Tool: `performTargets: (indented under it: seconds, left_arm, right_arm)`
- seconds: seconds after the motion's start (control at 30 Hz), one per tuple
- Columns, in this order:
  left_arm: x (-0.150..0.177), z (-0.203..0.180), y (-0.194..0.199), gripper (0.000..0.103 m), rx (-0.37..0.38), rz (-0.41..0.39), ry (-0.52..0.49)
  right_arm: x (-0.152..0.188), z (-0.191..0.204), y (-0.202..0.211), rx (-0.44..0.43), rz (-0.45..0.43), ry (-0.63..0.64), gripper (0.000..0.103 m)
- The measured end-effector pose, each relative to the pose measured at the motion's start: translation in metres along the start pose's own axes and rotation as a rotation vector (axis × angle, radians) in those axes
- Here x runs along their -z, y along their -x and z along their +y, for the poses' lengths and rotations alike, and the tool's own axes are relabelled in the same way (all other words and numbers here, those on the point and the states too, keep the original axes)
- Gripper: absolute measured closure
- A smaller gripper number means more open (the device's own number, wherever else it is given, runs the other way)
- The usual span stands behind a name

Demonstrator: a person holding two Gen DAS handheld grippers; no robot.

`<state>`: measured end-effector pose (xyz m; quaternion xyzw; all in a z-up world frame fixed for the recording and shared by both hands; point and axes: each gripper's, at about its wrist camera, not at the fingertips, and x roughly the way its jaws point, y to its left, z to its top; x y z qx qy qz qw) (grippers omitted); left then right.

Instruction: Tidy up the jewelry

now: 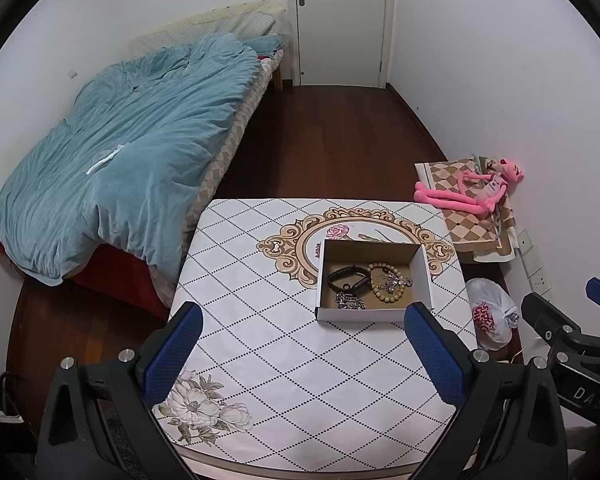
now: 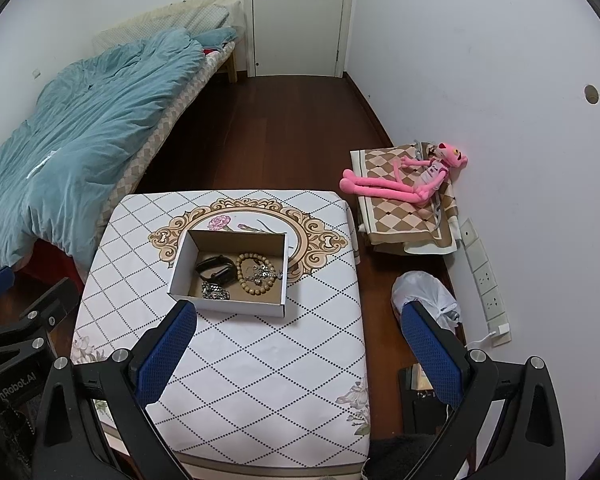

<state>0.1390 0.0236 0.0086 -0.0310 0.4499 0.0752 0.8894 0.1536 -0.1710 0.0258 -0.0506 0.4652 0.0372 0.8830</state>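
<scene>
Left wrist: box (image 1: 374, 314) wall hides part of chain (image 1: 350, 301).

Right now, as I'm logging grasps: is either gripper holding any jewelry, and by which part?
Nothing is held. The left gripper and right gripper are both open and empty; the jewelry lies in the box.

We are in a home bedroom: a bed (image 1: 132, 152) with a rumpled blue duvet (image 1: 112, 168) at ten o'clock, a white door (image 1: 340, 20) at twelve, wooden floor (image 1: 320, 140).
</scene>
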Motion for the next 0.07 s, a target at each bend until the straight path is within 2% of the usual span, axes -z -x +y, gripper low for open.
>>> performTargets:
  seconds: [0.07]
  left_arm:
    - [-0.0005,0.0004,0.0,0.0,0.002,0.001,0.003]
  right_arm:
    - [0.0003,0.0001,0.0003,0.001,-0.001,-0.001,0.0]
